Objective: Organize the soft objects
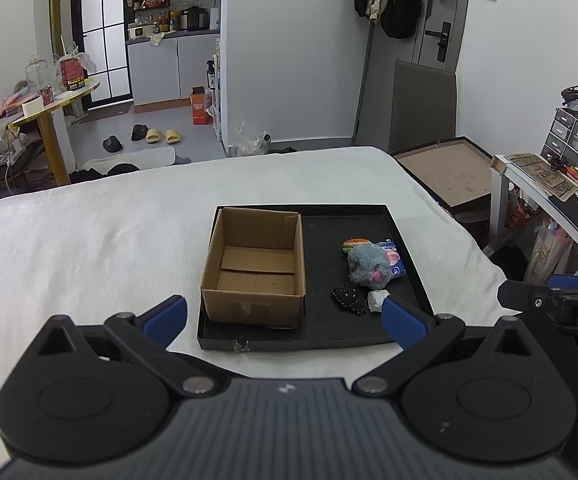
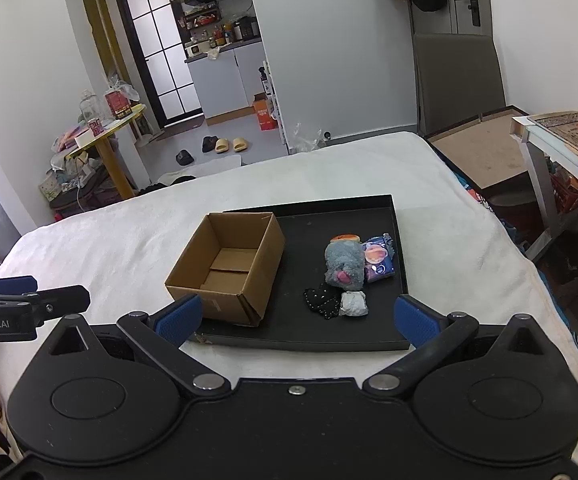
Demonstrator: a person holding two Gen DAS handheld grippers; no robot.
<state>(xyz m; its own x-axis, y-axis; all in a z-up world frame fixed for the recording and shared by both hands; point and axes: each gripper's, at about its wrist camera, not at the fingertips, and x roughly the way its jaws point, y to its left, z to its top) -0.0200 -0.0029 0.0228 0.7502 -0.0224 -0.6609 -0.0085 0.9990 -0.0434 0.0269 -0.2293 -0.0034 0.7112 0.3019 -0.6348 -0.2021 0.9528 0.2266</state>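
On the white bed cover [image 1: 89,248] lies one black tray [image 1: 405,320], and everything for the task sits inside it. The largest thing on the tray is a single brown cardboard box [image 1: 255,266], open at the top, filling the tray's left half; its flaps lie flat on its floor and nothing else shows inside. To its right, on the bare black base, five soft things are bunched together. The biggest is one grey fluffy plush toy [image 1: 369,266] with a pink nose. Touching its right side is one blue printed packet [image 1: 396,264], partly hidden behind it. At its far edge peeks one small burger-shaped toy [image 1: 355,245], orange and green. Near the plush, towards the tray's front, lie one black heart-shaped pad [image 1: 349,300] dotted with white, and just right of it one small crumpled white lump [image 1: 377,300], the two touching.

There are two claws, both hanging over the near edge of the tray. The left gripper [image 1: 285,320] is spread wide and holds nothing. The right gripper [image 2: 297,320] is likewise spread wide with nothing between its blue fingertips [image 2: 179,318].
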